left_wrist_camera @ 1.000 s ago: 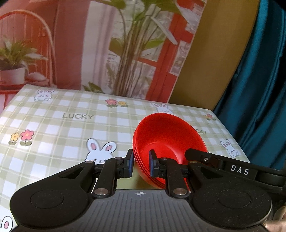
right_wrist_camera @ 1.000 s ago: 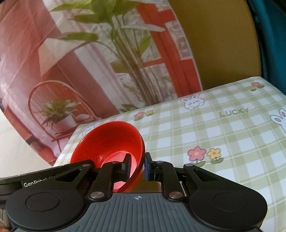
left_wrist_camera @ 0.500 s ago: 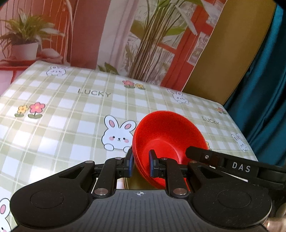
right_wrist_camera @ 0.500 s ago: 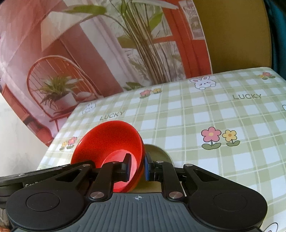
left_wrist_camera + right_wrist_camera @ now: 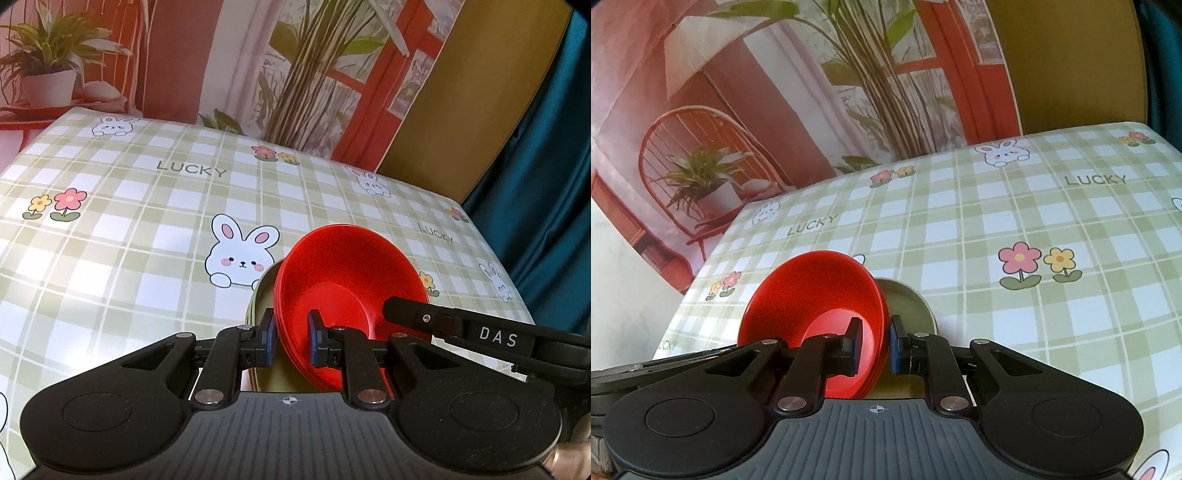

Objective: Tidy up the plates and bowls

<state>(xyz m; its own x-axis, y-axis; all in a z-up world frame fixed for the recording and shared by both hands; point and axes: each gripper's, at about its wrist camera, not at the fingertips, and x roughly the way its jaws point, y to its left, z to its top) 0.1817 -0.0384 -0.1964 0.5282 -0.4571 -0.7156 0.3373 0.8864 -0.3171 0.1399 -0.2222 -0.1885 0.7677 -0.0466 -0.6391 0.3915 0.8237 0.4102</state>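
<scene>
A stack of red bowls (image 5: 351,280) is held over a stack of olive-green plates (image 5: 264,291) on the checked tablecloth. My left gripper (image 5: 291,341) is shut on the near left rim of the red bowls. My right gripper (image 5: 874,345) is shut on the opposite rim; the red bowls (image 5: 816,295) sit left of its centre and the olive-green plates (image 5: 908,306) show behind and below. The right gripper's body also shows in the left wrist view (image 5: 480,332). Whether the bowls touch the plates is hidden.
The table (image 5: 110,240) carries a green checked cloth with rabbits and flowers. A printed backdrop (image 5: 258,55) stands behind the far edge. A teal curtain (image 5: 554,166) hangs past the right edge. The table's left edge (image 5: 701,266) shows in the right wrist view.
Both grippers have lowered and tilted down with the red bowls. The olive-green plates have come into view beneath the bowls. Both grips are unchanged.
</scene>
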